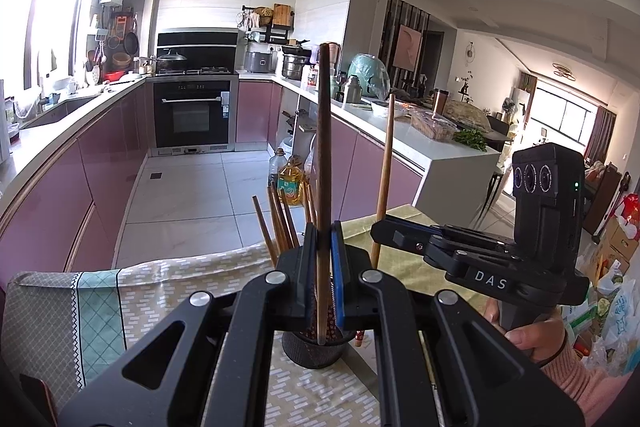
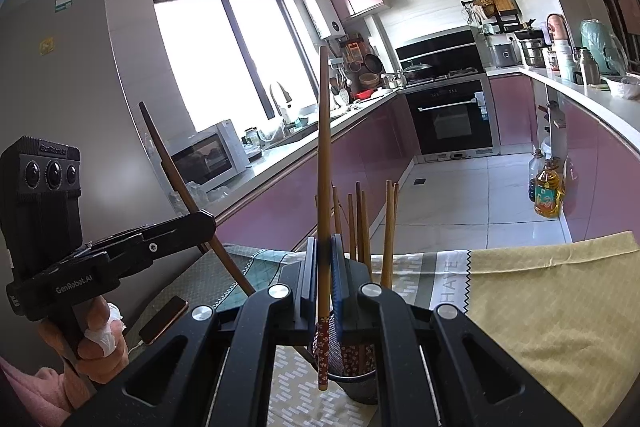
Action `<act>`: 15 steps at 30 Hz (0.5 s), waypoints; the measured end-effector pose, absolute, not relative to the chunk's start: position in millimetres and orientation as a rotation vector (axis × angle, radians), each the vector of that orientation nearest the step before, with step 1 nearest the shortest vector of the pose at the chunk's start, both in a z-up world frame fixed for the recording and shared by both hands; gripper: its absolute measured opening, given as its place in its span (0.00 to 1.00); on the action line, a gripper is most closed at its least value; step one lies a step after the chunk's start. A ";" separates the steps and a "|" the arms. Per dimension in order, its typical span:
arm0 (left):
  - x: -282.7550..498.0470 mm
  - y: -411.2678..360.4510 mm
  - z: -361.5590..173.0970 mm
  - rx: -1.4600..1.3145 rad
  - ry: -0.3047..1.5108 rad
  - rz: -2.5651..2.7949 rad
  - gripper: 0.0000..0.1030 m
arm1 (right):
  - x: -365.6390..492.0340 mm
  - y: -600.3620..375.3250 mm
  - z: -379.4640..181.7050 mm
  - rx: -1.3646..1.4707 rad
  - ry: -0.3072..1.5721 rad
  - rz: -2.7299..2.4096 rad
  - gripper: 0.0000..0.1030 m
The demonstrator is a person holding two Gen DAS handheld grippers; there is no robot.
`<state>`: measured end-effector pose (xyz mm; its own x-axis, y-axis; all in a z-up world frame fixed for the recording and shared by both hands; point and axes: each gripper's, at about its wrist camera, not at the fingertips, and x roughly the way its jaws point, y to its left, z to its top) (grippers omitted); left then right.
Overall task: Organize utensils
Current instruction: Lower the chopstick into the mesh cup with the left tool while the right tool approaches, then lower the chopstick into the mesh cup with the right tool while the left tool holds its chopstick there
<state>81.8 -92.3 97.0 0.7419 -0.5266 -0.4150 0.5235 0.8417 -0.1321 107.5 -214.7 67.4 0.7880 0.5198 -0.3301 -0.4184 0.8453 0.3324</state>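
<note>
1. Left wrist view: the left gripper [image 1: 323, 259] sits dead centre, jaws pinched on a dark chopstick [image 1: 323, 147] that stands nearly upright, its top end at 12 o'clock and its lower end down in the black mesh cup [image 1: 312, 351].
2. Same view, the cup is just under the jaws on the tablecloth [image 1: 160, 287]. A bunch of other chopsticks [image 1: 280, 219] pokes up behind the jaws toward 11 o'clock.
3. At 3 o'clock in that view is the right gripper [image 1: 380, 227], a hand [image 1: 536, 331] round its handle. It's clamped on a lighter chopstick [image 1: 384, 167], also close to upright, with the lower end out of sight behind the left gripper.
4. Right wrist view: right gripper [image 2: 325, 267] in the middle, jaws squeezed on the light chopstick [image 2: 323, 187]. The patterned lower end hangs at the near rim of the cup [image 2: 360, 383]; can't tell if it's inside or just in front.
5. More chopsticks [image 2: 360, 223] stand in the cup just right of it, toward 1 o'clock.
6. At 9 o'clock the left gripper [image 2: 208, 223] holds its dark chopstick [image 2: 180, 183] tilted, top leaning to 10 o'clock. A hand [image 2: 96, 343] grips the handle, and a phone [image 2: 164, 319] lies on the cloth [image 2: 540, 307] beside it.
</note>
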 end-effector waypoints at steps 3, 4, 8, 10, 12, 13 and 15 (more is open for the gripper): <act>86.8 -94.8 99.8 -0.010 0.458 -0.573 0.07 | 109.6 -214.4 67.6 0.247 0.429 0.507 0.06; 87.2 -95.1 100.2 -0.010 0.458 -0.571 0.07 | 108.7 -213.4 67.5 0.247 0.429 0.506 0.05; 89.7 -97.7 102.7 -0.013 0.457 -0.575 0.07 | 110.1 -213.5 68.0 0.249 0.428 0.506 0.05; 90.0 -98.2 104.8 -0.016 0.454 -0.580 0.07 | 110.8 -214.0 68.0 0.249 0.427 0.503 0.06; 92.1 -98.8 106.1 -0.016 0.453 -0.579 0.07 | 112.2 -214.8 68.0 0.252 0.427 0.500 0.06; 92.5 -99.2 106.3 -0.016 0.455 -0.579 0.07 | 112.7 -214.9 68.1 0.253 0.427 0.498 0.05; 93.9 -98.2 105.8 -0.018 0.456 -0.578 0.07 | 112.5 -215.1 67.4 0.255 0.426 0.494 0.06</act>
